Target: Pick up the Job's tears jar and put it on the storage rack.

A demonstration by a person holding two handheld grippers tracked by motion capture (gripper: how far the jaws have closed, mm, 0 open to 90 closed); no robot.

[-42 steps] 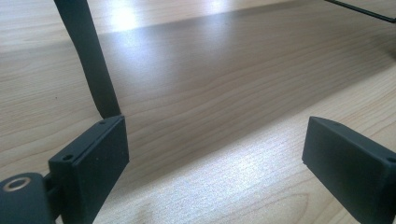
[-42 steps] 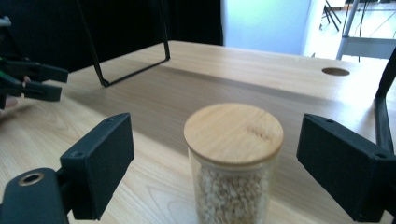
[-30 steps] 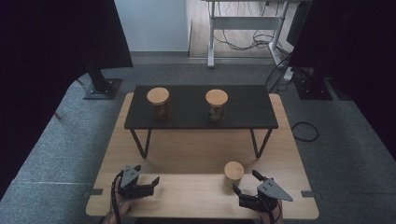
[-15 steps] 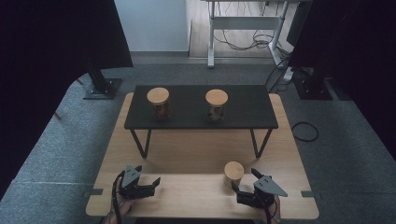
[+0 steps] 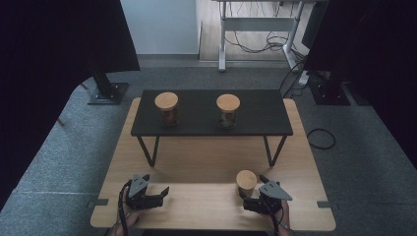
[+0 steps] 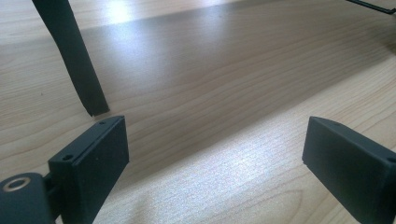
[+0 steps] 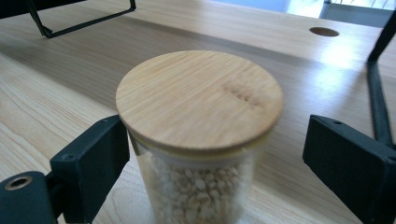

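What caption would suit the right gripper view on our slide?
Open right claw straddles a glass jar of pale grains with a round wooden lid, standing on the wooden table.

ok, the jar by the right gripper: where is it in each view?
High view: jar at lower right on the wooden table, just left of the right gripper.
Right gripper view: jar at centre, between the open jaws; left jaw close to the glass, right jaw apart.
Left gripper view: not in it.
Shared landmark: black shelf leg.
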